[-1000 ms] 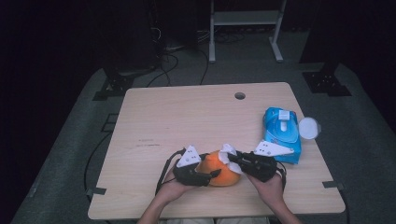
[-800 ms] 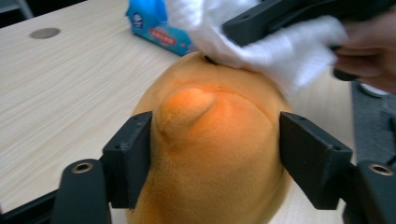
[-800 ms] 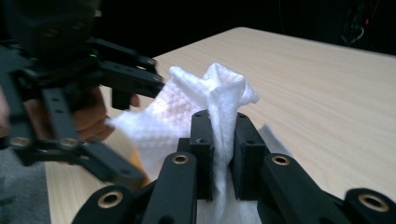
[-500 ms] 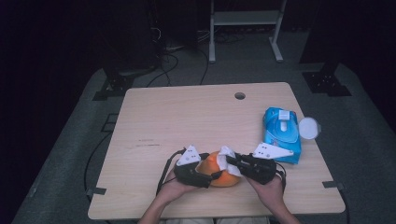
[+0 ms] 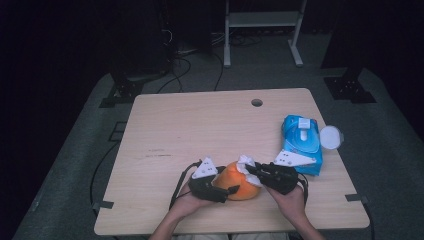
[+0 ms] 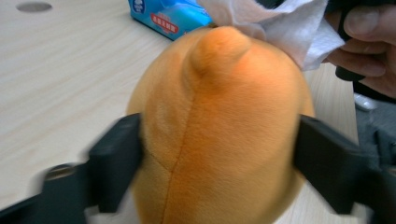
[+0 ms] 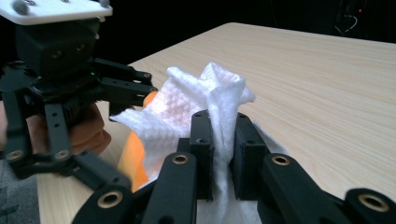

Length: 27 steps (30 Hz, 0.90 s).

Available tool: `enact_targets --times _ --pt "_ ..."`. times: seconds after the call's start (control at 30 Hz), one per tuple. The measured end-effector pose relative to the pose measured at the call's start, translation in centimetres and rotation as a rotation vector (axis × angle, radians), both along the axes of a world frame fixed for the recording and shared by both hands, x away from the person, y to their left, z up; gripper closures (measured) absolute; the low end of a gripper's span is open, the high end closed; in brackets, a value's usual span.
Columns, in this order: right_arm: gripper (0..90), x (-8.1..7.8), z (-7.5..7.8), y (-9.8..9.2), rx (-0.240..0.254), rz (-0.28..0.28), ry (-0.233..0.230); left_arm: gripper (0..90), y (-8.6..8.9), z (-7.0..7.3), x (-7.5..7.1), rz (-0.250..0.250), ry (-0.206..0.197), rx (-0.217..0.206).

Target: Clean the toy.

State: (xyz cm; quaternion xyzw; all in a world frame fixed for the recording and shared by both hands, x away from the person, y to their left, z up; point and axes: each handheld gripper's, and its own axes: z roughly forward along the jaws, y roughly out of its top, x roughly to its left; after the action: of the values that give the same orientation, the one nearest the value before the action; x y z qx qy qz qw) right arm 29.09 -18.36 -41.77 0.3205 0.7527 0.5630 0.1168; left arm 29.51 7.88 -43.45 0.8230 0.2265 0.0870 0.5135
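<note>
Gripping the orange plush toy at lower centre of the counter, the left tongs, just readjusting, may let it squirm loose while the right tongs, clamped on the white wipe, rub it.

Right gripper jaws pinched tight on a white wipe, fabric bunched up above the pads and spreading left. Wipe lies over an orange toy, partly hidden under it. Left gripper at left, white plate on top, black linkage reaching to the toy; fingers of a hand behind it. Light wooden table behind, dark background.
</note>
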Motion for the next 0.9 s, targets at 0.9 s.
enact_targets --times 0.9 --pt "80.5 -0.5 0.5 0.5 0.03 0.036 -0.019 31.3 0.7 1.7 -0.6 0.014 -0.006 -0.006"
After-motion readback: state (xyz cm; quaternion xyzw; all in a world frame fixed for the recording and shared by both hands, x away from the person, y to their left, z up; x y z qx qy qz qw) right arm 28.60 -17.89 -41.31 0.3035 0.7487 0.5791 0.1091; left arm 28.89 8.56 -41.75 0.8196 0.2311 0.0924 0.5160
